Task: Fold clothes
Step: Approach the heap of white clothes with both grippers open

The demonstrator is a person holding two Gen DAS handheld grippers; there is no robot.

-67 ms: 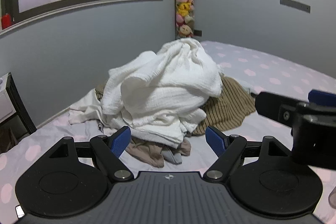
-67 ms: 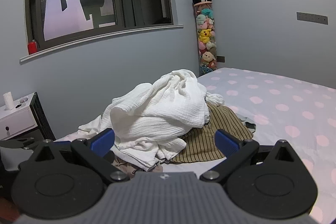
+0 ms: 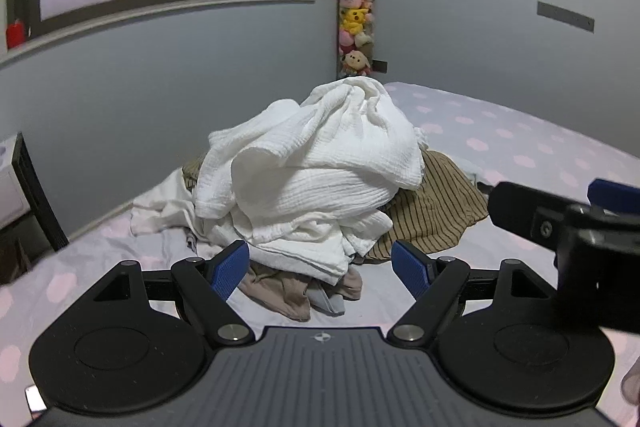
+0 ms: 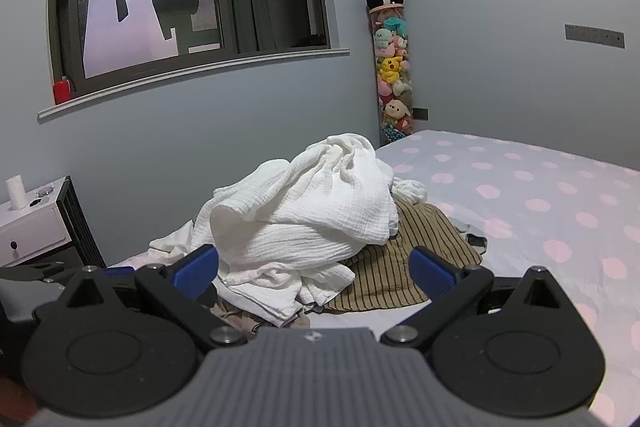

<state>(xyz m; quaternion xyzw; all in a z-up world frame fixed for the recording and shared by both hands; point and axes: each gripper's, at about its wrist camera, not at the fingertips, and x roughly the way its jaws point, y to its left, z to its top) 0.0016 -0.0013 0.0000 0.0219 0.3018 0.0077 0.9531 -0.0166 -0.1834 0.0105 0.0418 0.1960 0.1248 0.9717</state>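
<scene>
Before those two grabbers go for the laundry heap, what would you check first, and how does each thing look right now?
1. Left gripper open and empty: ok.
2. Right gripper open and empty: ok.
3. White crinkled garment on top of the pile, free to lift: ok.
4. Striped brown garment pinned under it, may drag along: not ok.
5. Bare bed sheet beside the pile for spreading: ok.
6. Where the white garment's edges lie: cannot tell.

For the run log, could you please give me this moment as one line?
stage: before first grasp | left gripper: open, empty | right gripper: open, empty | clothes pile: unfolded on bed, white cloth on top
</scene>
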